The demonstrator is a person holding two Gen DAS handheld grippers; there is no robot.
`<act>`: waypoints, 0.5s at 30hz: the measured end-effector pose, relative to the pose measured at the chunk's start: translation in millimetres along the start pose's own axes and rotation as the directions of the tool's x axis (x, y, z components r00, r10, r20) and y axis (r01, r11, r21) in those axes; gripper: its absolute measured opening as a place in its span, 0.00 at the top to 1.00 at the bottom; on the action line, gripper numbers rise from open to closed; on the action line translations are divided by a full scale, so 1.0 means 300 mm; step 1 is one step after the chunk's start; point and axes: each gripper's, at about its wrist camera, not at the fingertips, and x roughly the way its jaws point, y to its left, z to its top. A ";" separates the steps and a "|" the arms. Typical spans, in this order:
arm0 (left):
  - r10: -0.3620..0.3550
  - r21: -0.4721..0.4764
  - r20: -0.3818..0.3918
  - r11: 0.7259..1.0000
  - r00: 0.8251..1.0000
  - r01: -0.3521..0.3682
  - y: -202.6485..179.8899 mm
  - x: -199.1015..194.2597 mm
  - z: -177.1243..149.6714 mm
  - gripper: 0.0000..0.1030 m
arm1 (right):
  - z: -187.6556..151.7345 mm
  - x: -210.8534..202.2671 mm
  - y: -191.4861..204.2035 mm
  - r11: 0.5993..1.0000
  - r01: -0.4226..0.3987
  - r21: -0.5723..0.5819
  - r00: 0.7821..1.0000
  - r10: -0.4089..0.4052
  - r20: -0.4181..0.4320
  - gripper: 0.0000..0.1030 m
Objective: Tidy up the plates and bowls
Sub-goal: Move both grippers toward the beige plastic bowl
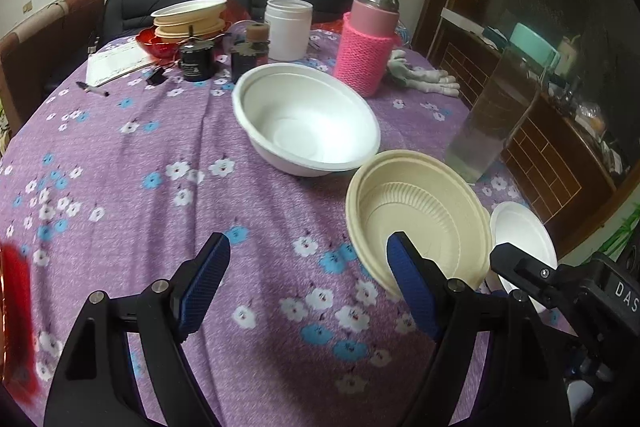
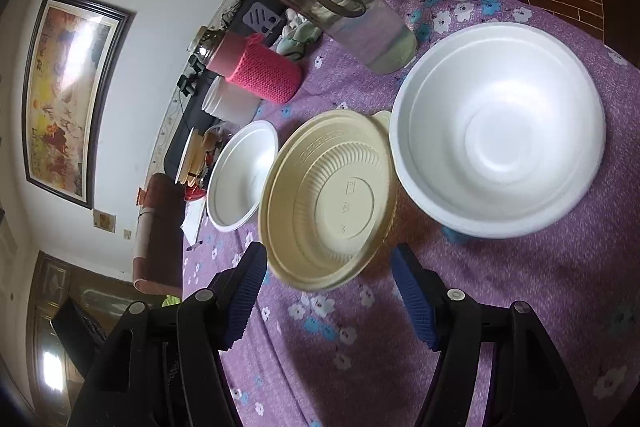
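Note:
A cream ribbed bowl [image 1: 424, 215] sits on the purple flowered tablecloth [image 1: 140, 163], tilted. A large white bowl [image 1: 308, 119] stands behind it and a second white bowl [image 1: 524, 243] to its right. My left gripper [image 1: 308, 283] is open over bare cloth, its right finger [image 1: 412, 279] in front of the cream bowl's near rim. In the right wrist view my right gripper [image 2: 328, 291] is open, its jaws either side of the cream bowl's [image 2: 332, 195] near rim. The nearer white bowl [image 2: 500, 131] is to its right, the farther one [image 2: 240, 175] to its left.
A stack of cream plates [image 1: 192, 19] stands at the table's far side by a red dish [image 1: 156, 43]. A pink knit-sleeved flask [image 1: 368, 43], a white jar [image 1: 288, 27], small dark jars [image 1: 196, 59], a clear water bottle [image 1: 492, 115], gloves, a pen and paper are also there.

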 end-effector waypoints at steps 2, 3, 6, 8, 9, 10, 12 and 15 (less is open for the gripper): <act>0.008 0.016 0.003 1.000 1.000 -0.008 -0.013 0.018 -0.004 0.22 | 0.006 0.012 -0.002 1.000 0.013 -0.007 1.000 -0.013 0.003 0.34; 0.010 0.023 0.004 1.000 1.000 -0.010 -0.018 0.027 -0.007 0.22 | 0.007 0.019 -0.004 1.000 0.021 -0.008 1.000 -0.021 0.004 0.34; 0.022 0.034 -0.004 0.999 1.000 -0.022 -0.029 0.055 -0.013 0.22 | 0.010 0.037 -0.011 0.999 0.040 -0.012 0.999 -0.040 0.007 0.36; 0.028 0.037 -0.005 0.999 1.000 -0.027 -0.034 0.067 -0.014 0.22 | 0.011 0.051 -0.016 0.999 0.048 -0.014 0.999 -0.048 0.003 0.36; 0.032 0.042 -0.007 0.999 0.999 -0.031 -0.037 0.071 -0.014 0.22 | 0.012 0.058 -0.018 0.999 0.051 -0.015 0.999 -0.051 0.003 0.37; 0.036 0.046 -0.005 0.998 0.999 -0.036 -0.039 0.074 -0.014 0.22 | 0.013 0.063 -0.022 0.998 0.056 -0.015 0.998 -0.056 0.003 0.38; 0.044 0.051 -0.002 0.998 0.999 -0.044 -0.045 0.080 -0.011 0.22 | 0.014 0.075 -0.027 0.998 0.065 -0.014 0.998 -0.065 0.002 0.39; 0.054 0.059 0.001 0.997 0.999 -0.054 -0.053 0.088 -0.007 0.22 | 0.013 0.088 -0.025 0.997 0.077 -0.026 0.997 -0.077 0.005 0.41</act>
